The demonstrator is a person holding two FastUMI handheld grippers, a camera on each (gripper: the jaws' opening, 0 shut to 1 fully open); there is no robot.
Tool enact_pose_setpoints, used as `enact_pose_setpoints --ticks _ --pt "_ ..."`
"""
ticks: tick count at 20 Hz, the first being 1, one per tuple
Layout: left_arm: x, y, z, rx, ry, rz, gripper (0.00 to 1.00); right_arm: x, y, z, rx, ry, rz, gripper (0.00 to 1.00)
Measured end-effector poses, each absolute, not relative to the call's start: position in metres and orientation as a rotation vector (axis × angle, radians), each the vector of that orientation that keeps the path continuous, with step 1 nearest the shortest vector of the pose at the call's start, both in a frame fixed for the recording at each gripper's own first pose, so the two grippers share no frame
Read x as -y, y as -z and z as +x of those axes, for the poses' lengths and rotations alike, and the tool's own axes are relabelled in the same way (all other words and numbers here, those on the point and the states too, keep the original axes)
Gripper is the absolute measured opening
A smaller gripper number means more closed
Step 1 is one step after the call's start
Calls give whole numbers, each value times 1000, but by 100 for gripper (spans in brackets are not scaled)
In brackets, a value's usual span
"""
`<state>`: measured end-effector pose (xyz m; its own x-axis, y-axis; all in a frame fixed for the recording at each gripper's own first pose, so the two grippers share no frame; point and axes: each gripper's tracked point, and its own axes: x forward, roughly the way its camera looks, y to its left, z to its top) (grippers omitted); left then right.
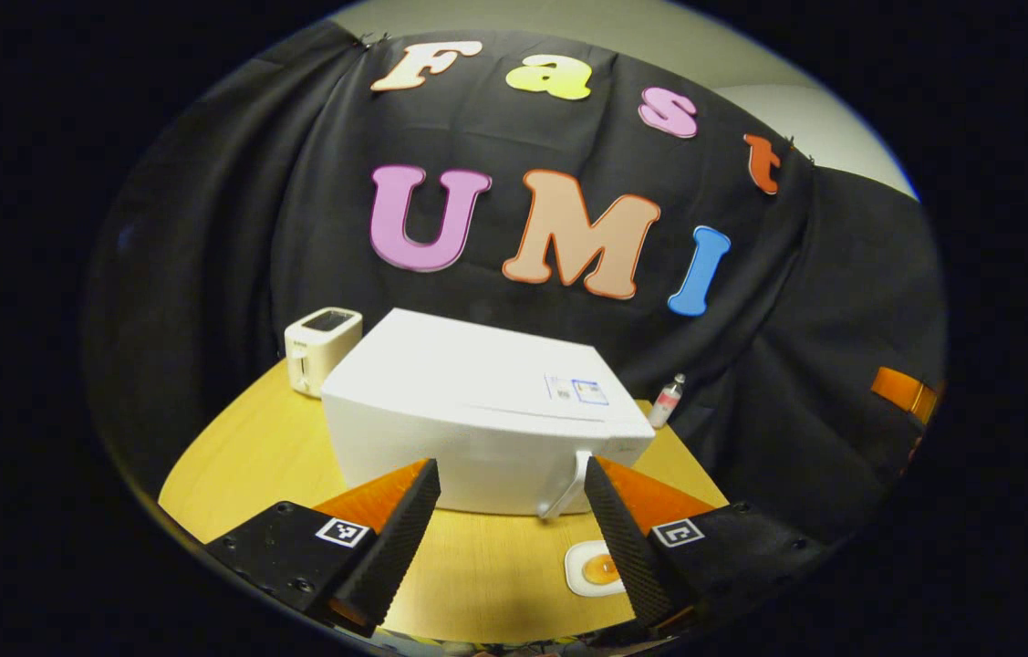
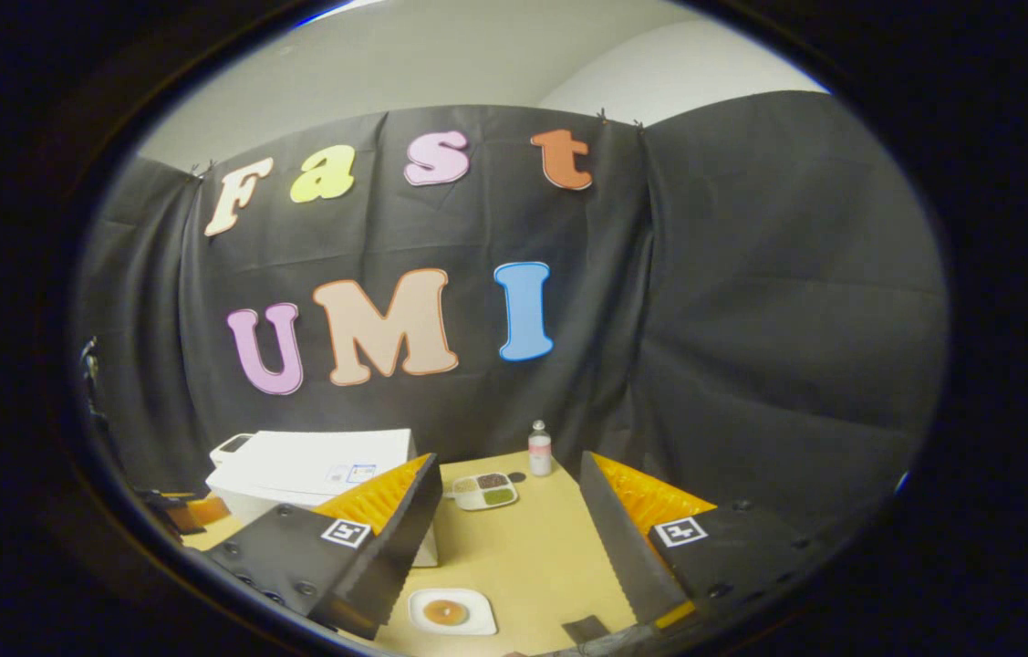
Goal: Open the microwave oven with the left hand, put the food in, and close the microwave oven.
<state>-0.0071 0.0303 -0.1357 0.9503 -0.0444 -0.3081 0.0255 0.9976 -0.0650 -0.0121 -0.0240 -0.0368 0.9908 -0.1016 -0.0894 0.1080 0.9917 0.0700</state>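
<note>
Microwave oven: door face turned from the lens; label on top too small to tell. Food plate: right part hidden behind 1 finger (left gripper view). Divided dish: contents too small to identify.

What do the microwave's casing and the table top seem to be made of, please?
Microwave: casing looks like matte white painted metal or plastic, smooth and evenly lit; I cannot tell which. Table: looks like pale wood or wood-effect laminate, with a yellowish, faintly grained, slightly glossy surface.

The wooden desk carries a closed white microwave ahead of the left tool, a toaster beyond its left corner, a small bottle at right, and a plate of food nearest.
</note>
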Motion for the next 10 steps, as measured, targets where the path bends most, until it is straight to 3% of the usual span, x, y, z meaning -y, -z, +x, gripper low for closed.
enact_pose_setpoints --ticks 10 --pt "-17 257 11 -583 61 53 98 14 62 -8 -152 73 83 92"
